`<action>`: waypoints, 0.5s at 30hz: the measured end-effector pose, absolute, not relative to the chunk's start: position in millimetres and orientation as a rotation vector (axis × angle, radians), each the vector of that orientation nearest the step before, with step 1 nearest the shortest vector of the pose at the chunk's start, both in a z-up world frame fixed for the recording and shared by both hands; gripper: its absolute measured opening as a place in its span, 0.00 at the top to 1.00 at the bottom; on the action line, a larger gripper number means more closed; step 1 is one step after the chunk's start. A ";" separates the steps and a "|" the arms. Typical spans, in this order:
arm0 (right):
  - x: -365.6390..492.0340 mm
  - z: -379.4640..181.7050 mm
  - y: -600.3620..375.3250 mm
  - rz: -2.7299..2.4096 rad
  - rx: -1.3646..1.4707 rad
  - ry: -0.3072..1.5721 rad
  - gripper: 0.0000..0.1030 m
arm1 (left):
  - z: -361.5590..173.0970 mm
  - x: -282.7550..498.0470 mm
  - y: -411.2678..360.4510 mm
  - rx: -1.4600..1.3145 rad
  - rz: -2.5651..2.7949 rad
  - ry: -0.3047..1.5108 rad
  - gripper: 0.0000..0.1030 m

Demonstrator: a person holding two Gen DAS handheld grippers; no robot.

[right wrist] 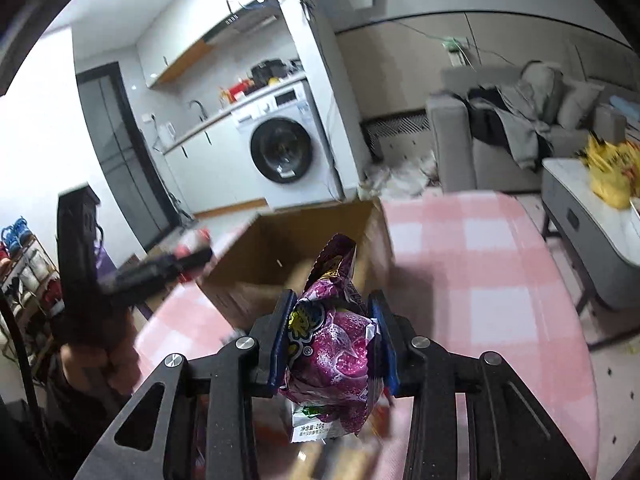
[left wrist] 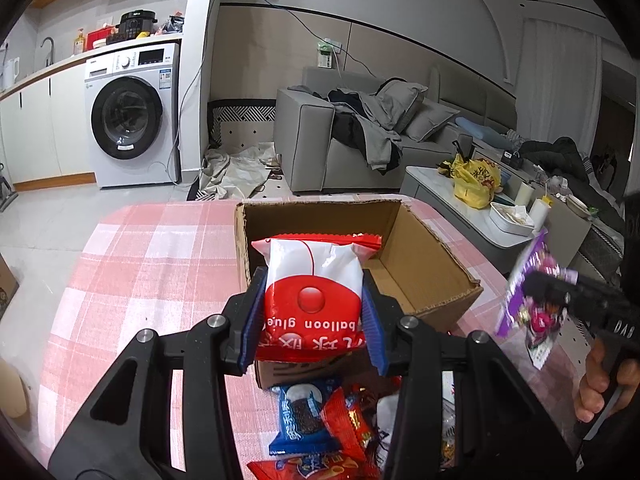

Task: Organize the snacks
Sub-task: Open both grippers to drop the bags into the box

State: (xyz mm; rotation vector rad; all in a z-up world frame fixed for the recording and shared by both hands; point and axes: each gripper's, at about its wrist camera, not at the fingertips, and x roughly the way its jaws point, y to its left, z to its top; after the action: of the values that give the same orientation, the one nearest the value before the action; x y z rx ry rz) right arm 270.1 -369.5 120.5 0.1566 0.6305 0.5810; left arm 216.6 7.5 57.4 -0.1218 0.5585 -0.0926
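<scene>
My left gripper (left wrist: pixel 314 300) is shut on a red and white snack packet (left wrist: pixel 314 280) marked "balloon glue" and holds it over the near edge of an open cardboard box (left wrist: pixel 416 256). My right gripper (right wrist: pixel 330 330) is shut on a purple snack packet (right wrist: pixel 332 344) and holds it in front of the same box (right wrist: pixel 280 252). In the left wrist view the right gripper (left wrist: pixel 560 292) and its purple packet (left wrist: pixel 528 292) show at the right, blurred. Loose snack packets (left wrist: pixel 320 428) lie on the table below the left gripper.
The table has a pink checked cloth (left wrist: pixel 152 264). A white coffee table (left wrist: pixel 452 188) with a yellow bag (left wrist: pixel 474 178) stands to the right. A grey sofa (left wrist: pixel 360 136) and a washing machine (left wrist: pixel 128 116) are behind.
</scene>
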 end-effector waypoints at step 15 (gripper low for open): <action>341.5 130.9 -299.0 0.550 0.217 0.630 0.64 | 44.4 258.0 -3.8 -0.091 -0.060 0.594 0.61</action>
State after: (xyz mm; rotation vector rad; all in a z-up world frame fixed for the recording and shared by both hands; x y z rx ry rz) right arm 341.5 -299.0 130.9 0.2173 0.6297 0.5497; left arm 258.0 -3.8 44.4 -0.0908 0.5940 -0.0598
